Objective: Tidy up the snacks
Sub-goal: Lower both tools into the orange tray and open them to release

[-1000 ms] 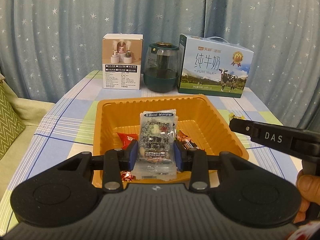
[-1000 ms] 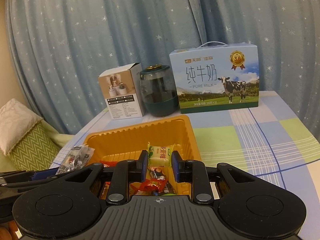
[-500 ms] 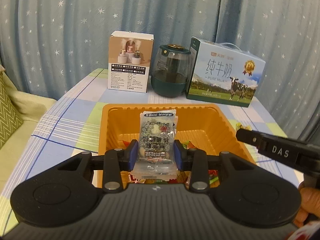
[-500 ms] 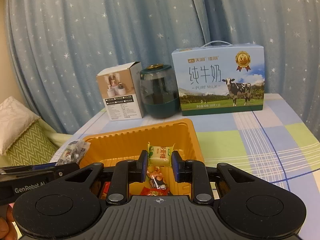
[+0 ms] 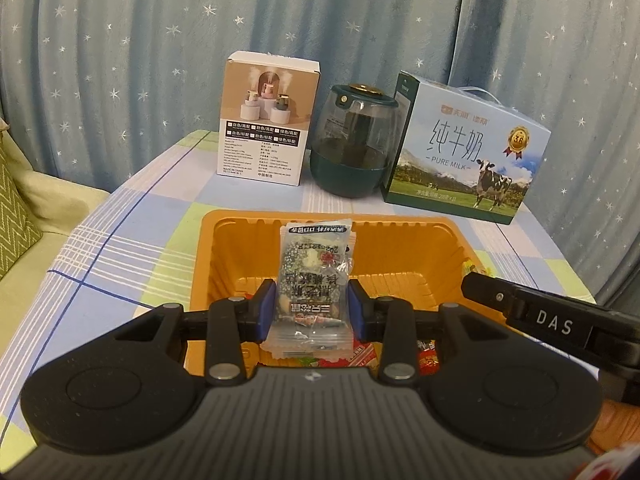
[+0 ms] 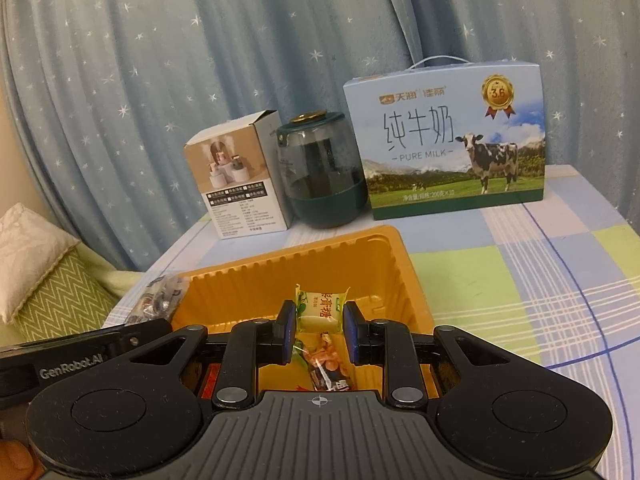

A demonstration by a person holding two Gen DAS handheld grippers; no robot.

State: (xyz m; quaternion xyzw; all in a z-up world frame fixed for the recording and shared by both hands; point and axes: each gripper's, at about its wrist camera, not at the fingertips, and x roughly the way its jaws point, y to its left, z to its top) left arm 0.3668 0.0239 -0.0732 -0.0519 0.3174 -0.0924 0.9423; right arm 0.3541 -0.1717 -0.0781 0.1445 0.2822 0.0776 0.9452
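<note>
Table: I saw a cloth (image 5: 132,236) checked in pale blue, green and white, with thin dark blue lines, spread over the whole top.
Room: a blue curtain (image 5: 160,52) dotted with white stars hung behind the table; a green zigzag cushion (image 6: 60,300) sat on a pale seat at the left.
Tray: an orange plastic tray (image 5: 224,256) with ribbed walls stood in the middle of the cloth; red wrapped sweets (image 5: 428,356) lay on its floor.
Left gripper: my left gripper (image 5: 311,311) was clamped on a clear nut-mix packet (image 5: 314,276), held above the tray, its black print upside down to me.
Right gripper: my right gripper (image 6: 319,330) was pinching a small yellow-green candy (image 6: 320,310) over the tray, red characters on its wrapper.
Back row: a white humidifier box (image 5: 266,120), a dark green jar (image 5: 356,144) with a gold knob, then a milk carton (image 6: 448,140).
Writing: the carton read "PURE MILK" under large Chinese characters, with a gold "3.6" medal and a cow; the box read "MADE IN CHINA".
Rig marks: "DAS" and "GenRobot.AI" showed on the gripper arms.
</note>
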